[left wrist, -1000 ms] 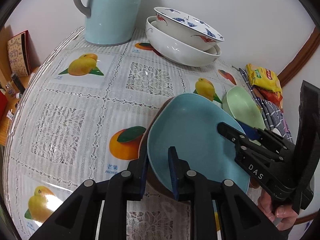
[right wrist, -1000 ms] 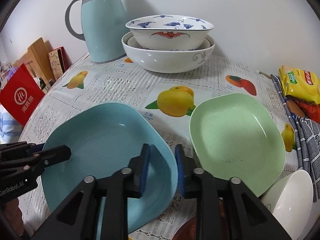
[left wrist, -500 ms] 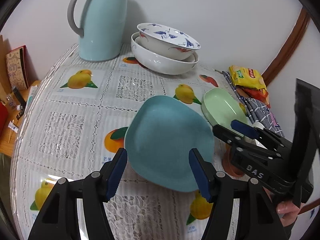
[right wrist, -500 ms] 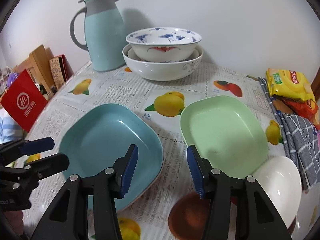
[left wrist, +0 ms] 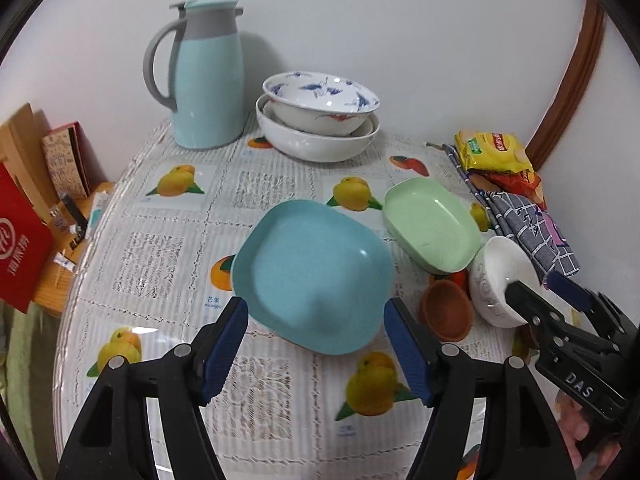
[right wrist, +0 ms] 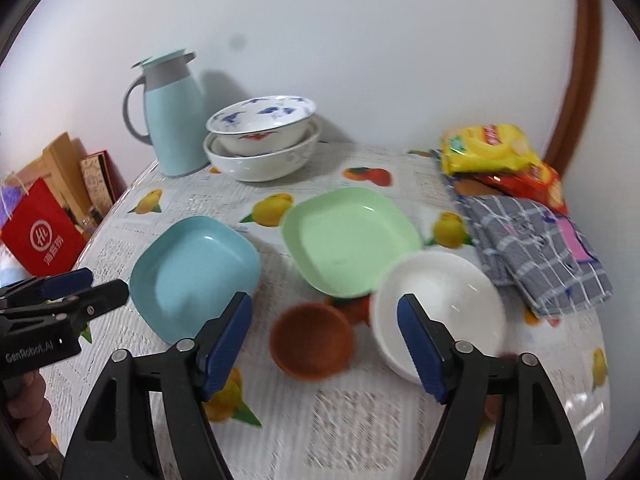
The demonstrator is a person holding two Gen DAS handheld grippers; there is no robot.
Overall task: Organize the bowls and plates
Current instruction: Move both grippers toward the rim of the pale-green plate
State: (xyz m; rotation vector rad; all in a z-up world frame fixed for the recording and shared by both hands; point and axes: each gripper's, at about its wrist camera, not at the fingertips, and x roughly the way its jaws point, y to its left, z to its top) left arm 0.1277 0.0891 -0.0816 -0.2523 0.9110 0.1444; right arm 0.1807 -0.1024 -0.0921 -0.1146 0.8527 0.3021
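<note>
Both tools hang wide open and grasp nothing: the left gripper, bottom centre of its frame, brackets the near edge of the square sky-blue plastic plate without touching. Spread equally wide, the right gripper frames a small brown bowl beside a white ceramic bowl, the square pale-green plate mid-frame behind.

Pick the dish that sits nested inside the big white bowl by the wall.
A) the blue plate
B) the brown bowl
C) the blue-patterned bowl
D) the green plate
C: the blue-patterned bowl rests inside the big white bowl next to the thermos jug, while the other dishes lie separately, nearer the camera.
</note>
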